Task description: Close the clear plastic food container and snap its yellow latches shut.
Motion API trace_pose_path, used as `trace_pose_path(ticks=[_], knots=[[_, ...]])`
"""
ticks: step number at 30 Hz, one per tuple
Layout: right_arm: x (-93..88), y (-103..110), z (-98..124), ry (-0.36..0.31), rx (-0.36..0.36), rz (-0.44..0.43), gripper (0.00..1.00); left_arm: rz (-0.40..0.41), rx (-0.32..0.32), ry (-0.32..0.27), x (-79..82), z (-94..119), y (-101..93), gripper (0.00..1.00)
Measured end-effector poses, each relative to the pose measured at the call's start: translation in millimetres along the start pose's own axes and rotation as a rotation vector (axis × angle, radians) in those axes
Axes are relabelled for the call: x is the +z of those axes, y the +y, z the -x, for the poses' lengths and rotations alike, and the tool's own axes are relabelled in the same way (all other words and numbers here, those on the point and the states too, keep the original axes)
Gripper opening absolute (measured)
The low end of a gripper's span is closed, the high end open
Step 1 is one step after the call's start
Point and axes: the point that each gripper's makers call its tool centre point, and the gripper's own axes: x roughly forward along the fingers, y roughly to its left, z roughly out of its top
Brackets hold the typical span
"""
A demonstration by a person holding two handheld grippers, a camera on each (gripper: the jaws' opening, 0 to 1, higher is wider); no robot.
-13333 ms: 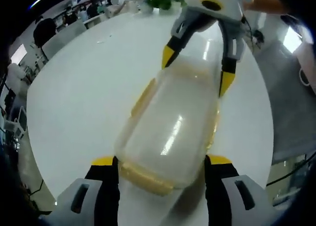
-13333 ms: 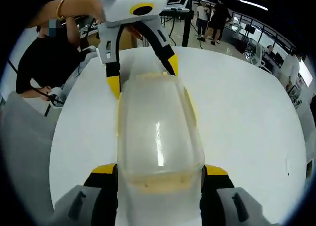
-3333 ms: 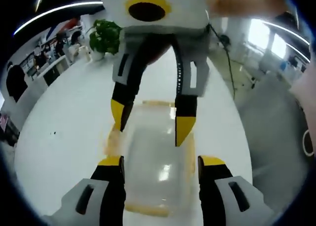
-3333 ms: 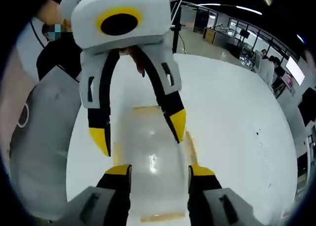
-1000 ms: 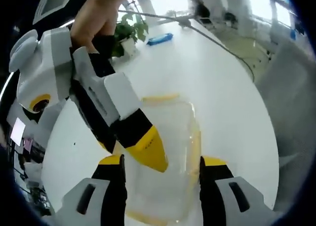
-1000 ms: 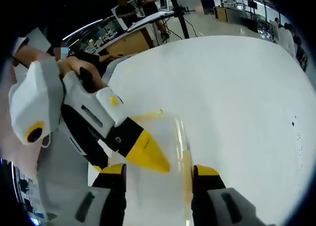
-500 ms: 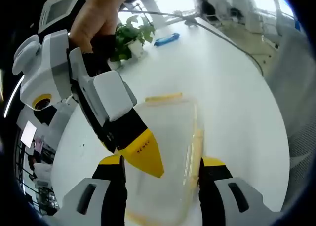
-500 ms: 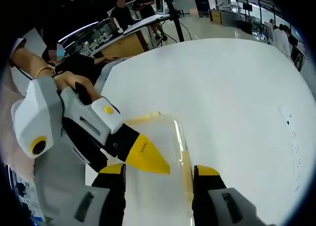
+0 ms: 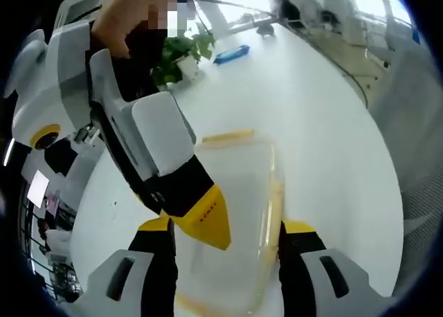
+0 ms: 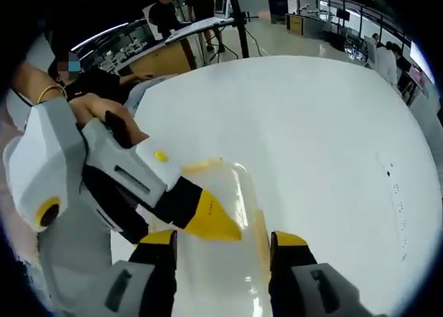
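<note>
The clear plastic container [image 9: 239,192] lies on the white table [image 9: 318,123] with its lid on. Yellow latches show at its far end [image 9: 227,136] and along its right side [image 9: 275,196]. My left gripper [image 9: 227,227] stands open, one jaw on each side of the container's near end. My right gripper [image 9: 204,220] reaches in from the left, its yellow tip resting on the lid. In the right gripper view the container [image 10: 232,192] sits between the open jaws of my right gripper [image 10: 223,239], and my left gripper [image 10: 208,220] lies across the lid.
A potted plant [image 9: 176,54] and a blue object [image 9: 232,52] stand at the table's far side. A person in a dark top [image 10: 104,88] is close to the table edge. Open white tabletop [image 10: 332,137] stretches to the right of the container.
Seconds ago the grippers faced each other over the container; now each crosses the other's view from the left. In the last second both views shifted slightly, tips staying on the lid.
</note>
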Motion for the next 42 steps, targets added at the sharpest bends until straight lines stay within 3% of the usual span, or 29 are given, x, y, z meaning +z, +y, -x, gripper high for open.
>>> trace_pose_path(ticks=[8, 16, 24, 28, 30, 33, 36, 42], knots=[[1.2, 1, 4, 0.002, -0.097, -0.001, 0.51, 0.019, -0.07, 0.017, 1.7, 3, 1.9, 0.56], [-0.2, 1, 7, -0.014, -0.174, -0.046, 0.53, 0.024, -0.086, 0.026, 2.5, 4, 1.4, 0.57], [-9.1, -6, 15, -0.052, -0.257, -0.16, 0.59, 0.187, -0.088, -0.011, 6.4, 16, 6.6, 0.56], [-1.2, -9, 28, -0.169, -0.286, -0.274, 0.61, 0.278, -0.049, -0.051, 12.8, 27, 16.4, 0.59], [-1.8, -9, 33, -0.195, -0.289, -0.305, 0.61, 0.313, -0.043, -0.074, 16.7, 30, 18.8, 0.55], [-9.3, -10, 42, -0.199, -0.331, -0.305, 0.61, 0.346, -0.04, -0.081, 16.7, 34, 21.1, 0.57], [-23.8, -13, 46, -0.135, -0.391, -0.267, 0.59, 0.364, -0.044, -0.083, 15.5, 35, 18.9, 0.57], [-27.0, -6, 50, -0.207, -0.397, -0.335, 0.59, 0.43, 0.009, -0.09, 9.7, 41, 31.8, 0.55]])
